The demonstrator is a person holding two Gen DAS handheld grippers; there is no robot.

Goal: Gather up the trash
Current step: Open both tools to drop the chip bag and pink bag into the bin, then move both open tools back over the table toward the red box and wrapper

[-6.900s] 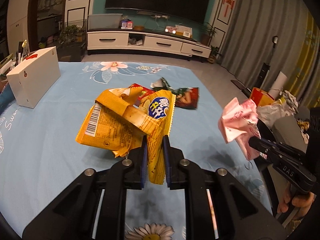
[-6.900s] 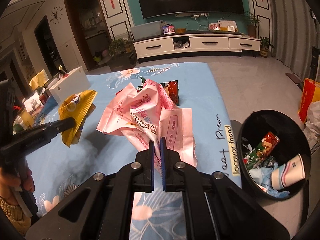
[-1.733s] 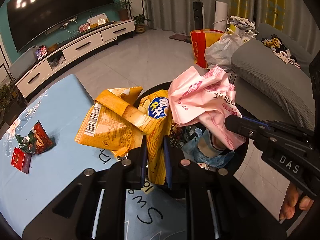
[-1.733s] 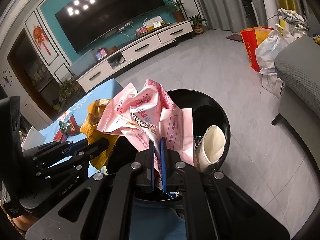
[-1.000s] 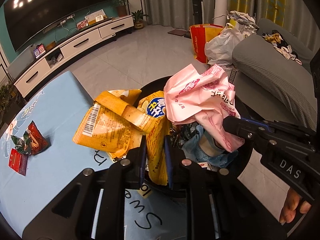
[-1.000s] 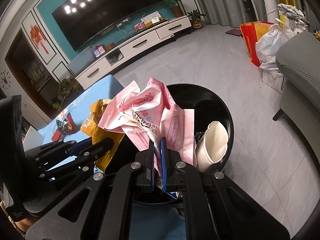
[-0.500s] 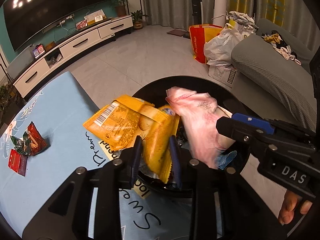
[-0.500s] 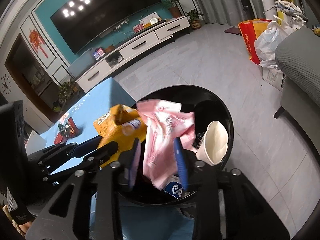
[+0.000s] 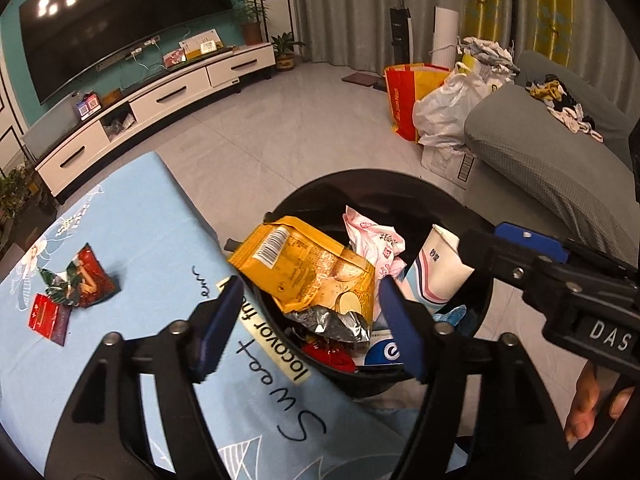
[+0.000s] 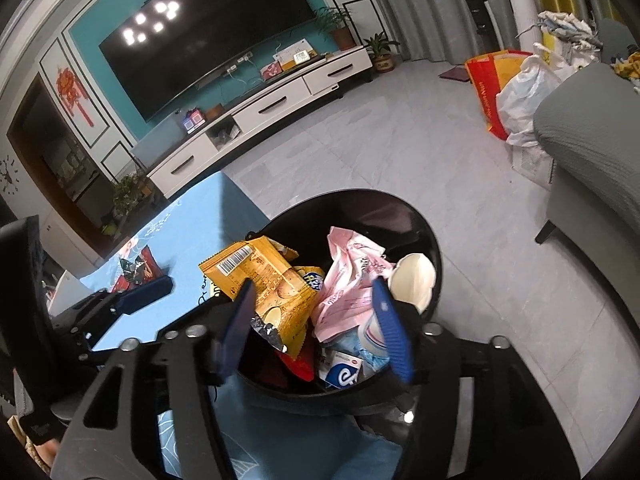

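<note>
A round black trash bin [image 9: 384, 184] [image 10: 416, 216] stands beside the blue table's edge. A yellow snack bag [image 9: 304, 268] [image 10: 260, 276] and a pink wrapper [image 9: 376, 240] [image 10: 352, 276] lie in it on top of other trash, next to a paper cup [image 9: 436, 276] [image 10: 414, 276]. My left gripper [image 9: 308, 304] is open and empty above the bin's near rim. My right gripper [image 10: 312, 308] is open and empty above the bin. Red and green wrappers [image 9: 80, 280] [image 10: 138, 266] lie on the table.
The blue flowered tablecloth [image 9: 132, 216] covers the table left of the bin. A grey sofa [image 9: 552, 160] stands to the right. Red and white bags [image 9: 432, 100] sit on the floor beyond the bin. A TV cabinet [image 9: 160, 96] is along the far wall.
Both grippers have opened wide over the bin. The yellow bag and the pink wrapper have dropped out of the jaws into the bin.
</note>
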